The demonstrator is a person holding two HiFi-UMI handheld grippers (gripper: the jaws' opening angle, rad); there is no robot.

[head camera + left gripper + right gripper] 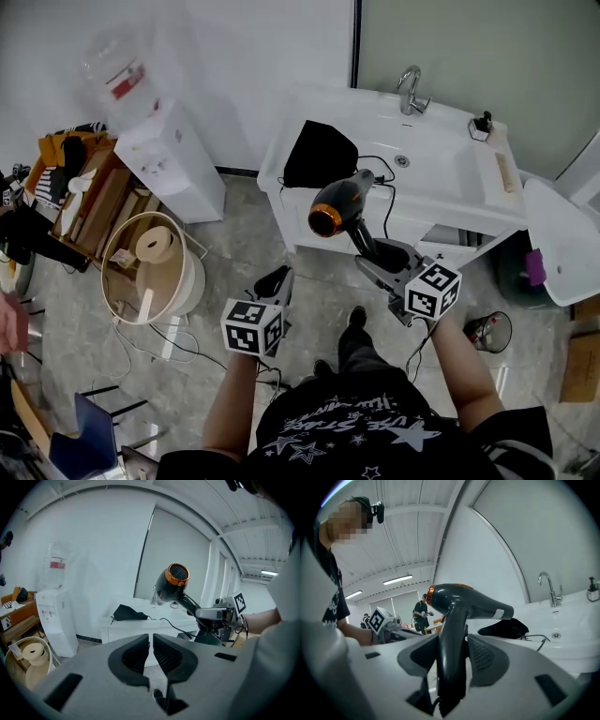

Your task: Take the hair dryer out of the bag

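A black hair dryer (336, 208) with an orange ring is in the air in front of the white sink counter (450, 183). My right gripper (377, 255) is shut on its handle, and the nozzle points left in the head view. In the right gripper view the handle (452, 639) stands upright between the pads. The dryer's cord (386, 192) runs back to the counter. A black bag (319, 155) lies on the counter's left end, apart from the dryer. My left gripper (277, 281) is lower left of the dryer, shut with nothing in it (151, 641).
A water dispenser (169, 159) stands left of the counter. Beside it are a round basket (183, 281) holding a paper roll and a cluttered wooden shelf (89, 202). A faucet (410, 89) rises at the counter's back. A white fixture (562, 244) and a small bin (492, 330) are at the right.
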